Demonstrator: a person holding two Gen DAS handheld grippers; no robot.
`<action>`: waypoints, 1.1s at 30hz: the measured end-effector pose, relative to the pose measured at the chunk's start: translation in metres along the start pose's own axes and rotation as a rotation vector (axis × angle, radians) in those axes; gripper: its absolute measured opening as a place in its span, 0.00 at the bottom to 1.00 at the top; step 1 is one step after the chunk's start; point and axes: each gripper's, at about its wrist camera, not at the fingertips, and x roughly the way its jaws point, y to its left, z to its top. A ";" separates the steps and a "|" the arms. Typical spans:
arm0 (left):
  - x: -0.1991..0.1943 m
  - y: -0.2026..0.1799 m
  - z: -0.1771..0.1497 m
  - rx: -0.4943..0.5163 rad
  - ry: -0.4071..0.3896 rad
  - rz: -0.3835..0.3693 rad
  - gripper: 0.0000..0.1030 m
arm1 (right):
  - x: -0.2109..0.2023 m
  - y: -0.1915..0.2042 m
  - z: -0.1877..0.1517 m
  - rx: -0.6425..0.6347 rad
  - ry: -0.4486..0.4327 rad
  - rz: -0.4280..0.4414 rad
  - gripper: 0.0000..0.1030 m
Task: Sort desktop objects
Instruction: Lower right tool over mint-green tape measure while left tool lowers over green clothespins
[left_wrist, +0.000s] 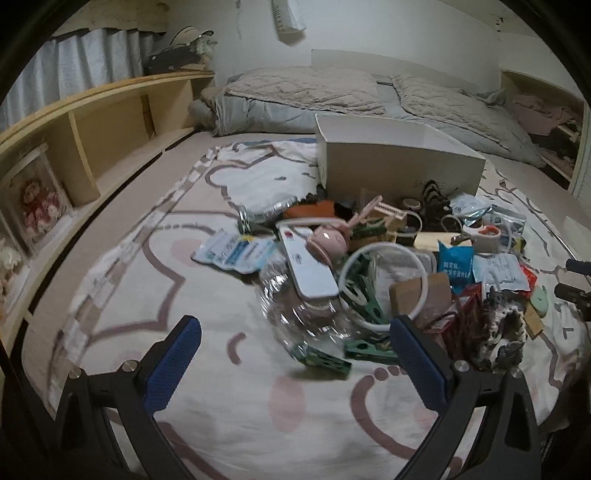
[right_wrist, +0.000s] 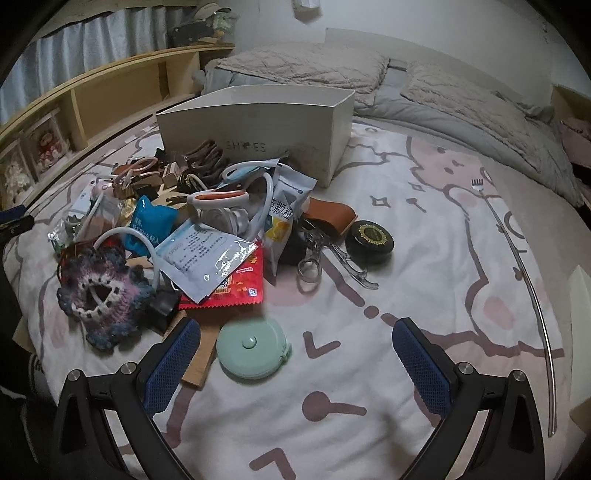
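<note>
A heap of small objects lies on a patterned bedsheet in front of a white open box (left_wrist: 399, 162) (right_wrist: 258, 136). In the left wrist view my left gripper (left_wrist: 295, 354) is open, its blue pads either side of a crumpled clear plastic bottle (left_wrist: 295, 306) and a green clothes peg (left_wrist: 325, 363). A white power strip (left_wrist: 308, 258) and a white ring (left_wrist: 384, 284) lie just beyond. In the right wrist view my right gripper (right_wrist: 295, 354) is open above the sheet, with a mint green round tape measure (right_wrist: 253, 349) near its left finger (right_wrist: 171, 363). Nothing is held.
A crocheted piece (right_wrist: 101, 291), foil packets (right_wrist: 201, 258), a red packet (right_wrist: 236, 288), scissors (right_wrist: 218, 197), a black round tin (right_wrist: 371, 236) and a clear clip (right_wrist: 332, 258) fill the heap. A long metal back scratcher (right_wrist: 524, 266) lies at right. Wooden shelving (left_wrist: 92, 140) runs along the left; pillows (left_wrist: 306, 92) lie behind.
</note>
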 end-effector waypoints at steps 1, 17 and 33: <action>0.004 -0.003 -0.005 -0.014 0.008 0.002 1.00 | 0.001 0.001 -0.001 -0.008 -0.001 0.000 1.00; 0.029 -0.017 -0.044 -0.017 -0.015 0.134 1.00 | 0.032 0.014 -0.016 -0.087 0.074 -0.007 1.00; 0.047 -0.014 -0.066 -0.051 0.003 0.189 1.00 | 0.043 0.008 -0.016 -0.045 0.109 -0.094 1.00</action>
